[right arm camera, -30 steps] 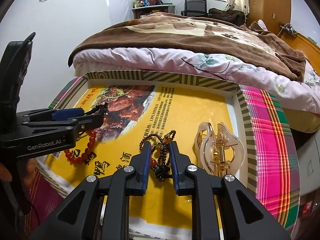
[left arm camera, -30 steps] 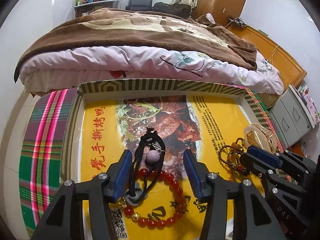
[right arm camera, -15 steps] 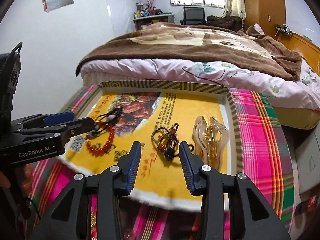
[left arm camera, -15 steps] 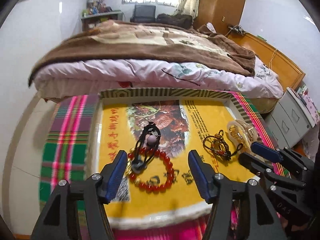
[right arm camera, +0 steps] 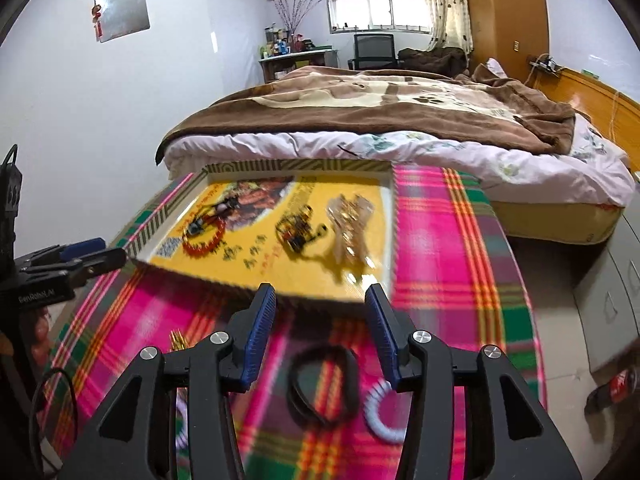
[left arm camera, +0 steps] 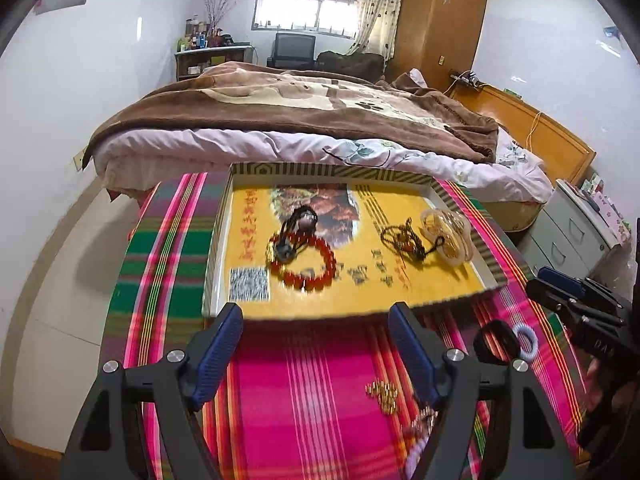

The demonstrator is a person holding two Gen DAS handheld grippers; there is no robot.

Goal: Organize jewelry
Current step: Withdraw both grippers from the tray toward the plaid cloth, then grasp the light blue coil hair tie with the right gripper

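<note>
Red bead bracelet lies in the tray, well beyond the left gripper; both grippers' jaws are opening, empty; right gripper over a black band.

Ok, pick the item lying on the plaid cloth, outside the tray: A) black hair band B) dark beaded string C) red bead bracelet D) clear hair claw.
A: the black hair band lies on the plaid cloth, nearer the camera than the tray.
</note>
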